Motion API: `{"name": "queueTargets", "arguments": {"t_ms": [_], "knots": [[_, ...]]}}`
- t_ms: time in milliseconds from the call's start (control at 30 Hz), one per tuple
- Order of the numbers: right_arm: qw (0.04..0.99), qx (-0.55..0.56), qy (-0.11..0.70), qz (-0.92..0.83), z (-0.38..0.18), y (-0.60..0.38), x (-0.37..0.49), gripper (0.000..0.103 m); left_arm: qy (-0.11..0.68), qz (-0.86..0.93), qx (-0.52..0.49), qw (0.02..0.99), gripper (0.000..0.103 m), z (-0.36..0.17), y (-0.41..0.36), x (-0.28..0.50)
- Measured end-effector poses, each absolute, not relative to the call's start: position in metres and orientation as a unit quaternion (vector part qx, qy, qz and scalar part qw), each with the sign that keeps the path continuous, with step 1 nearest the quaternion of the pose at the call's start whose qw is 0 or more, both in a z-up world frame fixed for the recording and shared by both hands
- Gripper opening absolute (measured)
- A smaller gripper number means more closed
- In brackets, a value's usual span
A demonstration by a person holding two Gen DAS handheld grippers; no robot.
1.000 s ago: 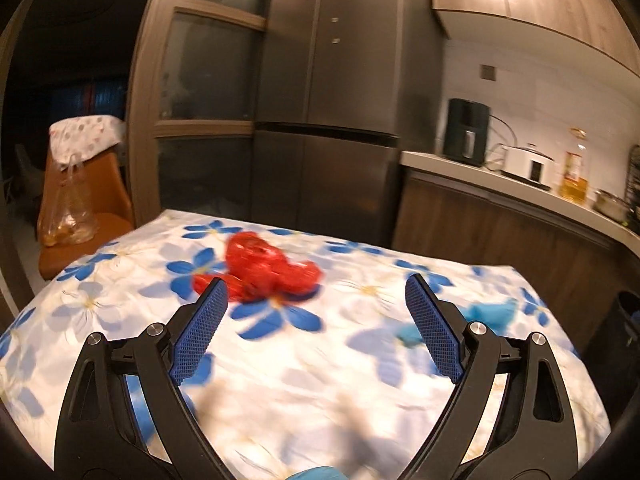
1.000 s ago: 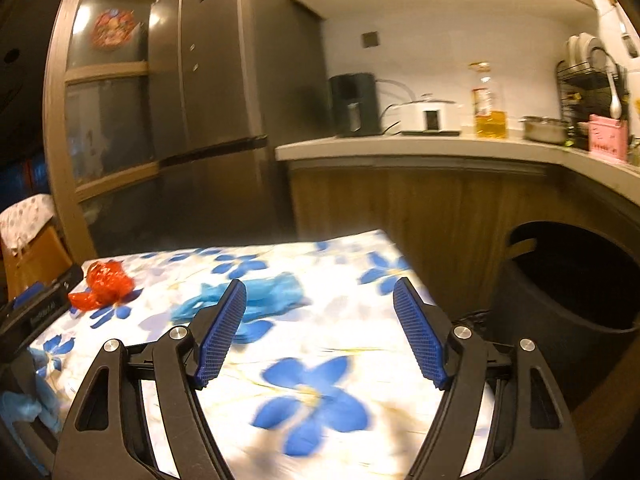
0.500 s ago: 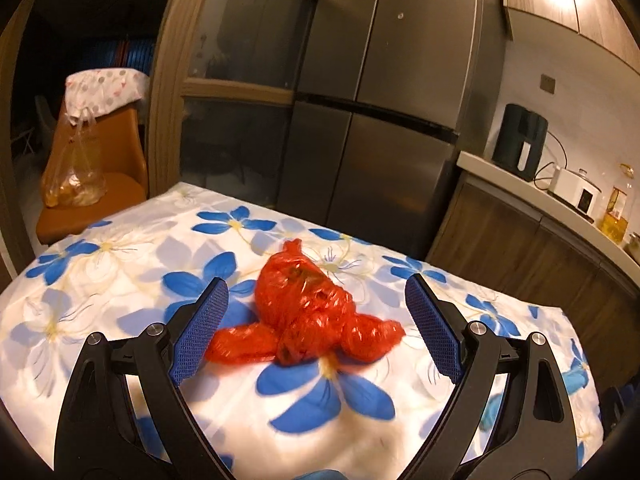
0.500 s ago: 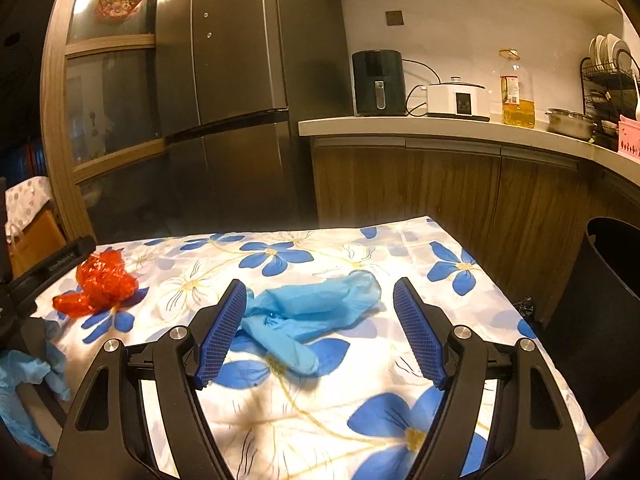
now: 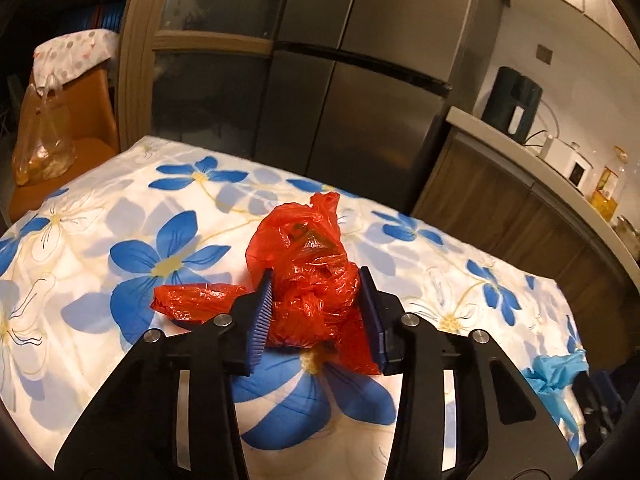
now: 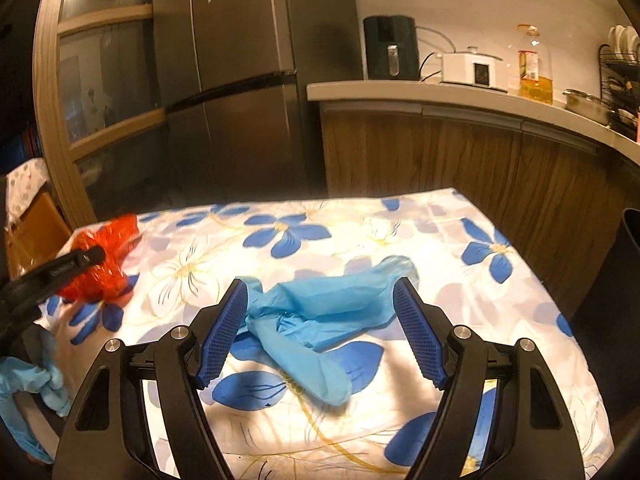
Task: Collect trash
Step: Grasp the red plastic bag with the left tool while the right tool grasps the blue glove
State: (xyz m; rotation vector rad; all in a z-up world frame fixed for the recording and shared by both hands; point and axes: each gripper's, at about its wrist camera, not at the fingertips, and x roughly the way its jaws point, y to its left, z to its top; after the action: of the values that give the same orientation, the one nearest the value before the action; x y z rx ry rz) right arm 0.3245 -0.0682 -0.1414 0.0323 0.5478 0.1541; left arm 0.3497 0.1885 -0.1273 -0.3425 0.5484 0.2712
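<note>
Flowered tablecloth (image 5: 120,208) before a steel fridge (image 5: 360,80); left hand-held gripper (image 5: 316,312) just closed, squeezing red bag (image 5: 308,264); right (image 6: 320,324) open.

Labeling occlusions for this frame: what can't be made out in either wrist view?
- Red bag, left wrist view: its contents are hidden by crumpled plastic; its base sits behind the left gripper, whose jaws have just been closing on it.
- Blue glove, left wrist view: cut off at the right edge.
- Bin, right wrist view: cut by the right edge, inside unseen.
- Dish rack, right wrist view: small, cropped at the edge.
</note>
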Motion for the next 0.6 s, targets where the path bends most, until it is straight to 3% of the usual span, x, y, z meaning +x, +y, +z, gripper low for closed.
{"name": "queueTargets", "arguments": {"t_ms": [200, 467, 600], "knots": [[0.946, 0.01, 0.313, 0.088, -0.154, -0.064, 0.339, 0.055, 0.234, 0.114, -0.167, 0.951, 0.039, -0.109, 0.176, 0.318], [0.939, -0.006, 0.322, 0.122, -0.156, -0.055, 0.338, 0.003, 0.205, 0.121, -0.138, 0.961, 0.039, -0.087, 0.154, 0.275], [0.94, 0.003, 0.313, 0.137, -0.149, -0.059, 0.331, 0.001, 0.202, 0.123, -0.124, 0.964, 0.039, -0.082, 0.146, 0.263]]}}
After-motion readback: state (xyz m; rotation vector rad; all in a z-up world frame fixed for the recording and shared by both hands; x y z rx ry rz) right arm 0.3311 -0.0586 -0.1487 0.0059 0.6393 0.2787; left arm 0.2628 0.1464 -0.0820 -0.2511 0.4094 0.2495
